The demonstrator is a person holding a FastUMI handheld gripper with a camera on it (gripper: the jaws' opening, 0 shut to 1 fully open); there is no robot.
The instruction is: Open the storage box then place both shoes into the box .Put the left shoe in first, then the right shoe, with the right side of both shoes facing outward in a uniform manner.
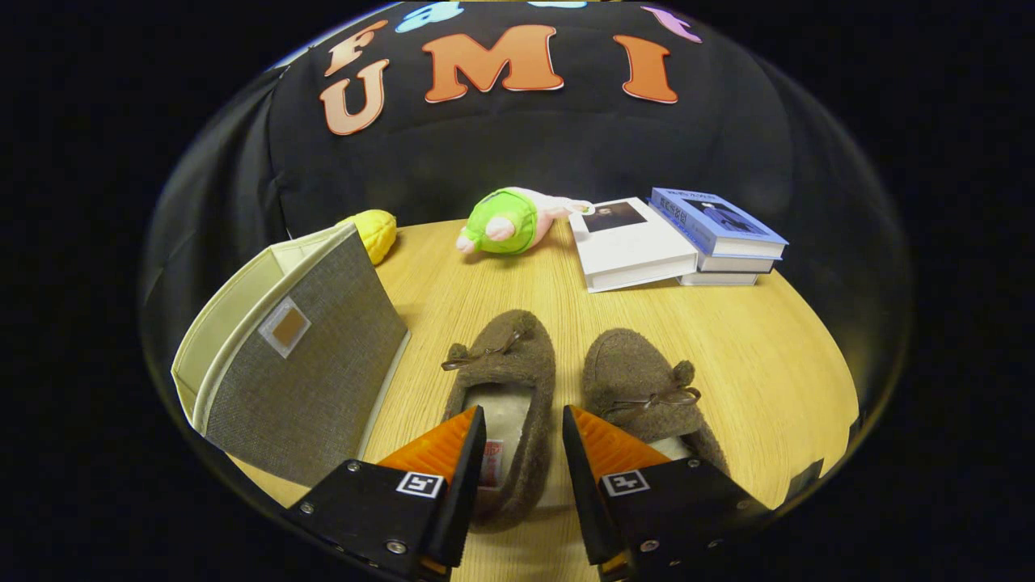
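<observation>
Two brown fuzzy slippers with small bows lie side by side on the wooden table (752, 347), toes pointing away from me. The left shoe (505, 356) shows its pale lining; the right shoe (639, 380) lies just beside it. My gripper (524, 414) is open, low over the heel end of the left shoe. One finger hangs over the lining and the other over the gap between the shoes, so they straddle the left shoe's right side wall without pressing on it. The grey fabric storage box (307, 364) with its cream inside stands left of the shoes, tilted, its cream rim showing.
Beyond the shoes lie a green and pink plush toy (505, 220), a yellow plush (373, 230) behind the box, a white book (631, 242) and a stack of books with a blue one on top (716, 222). The table's round edge curves close on the right.
</observation>
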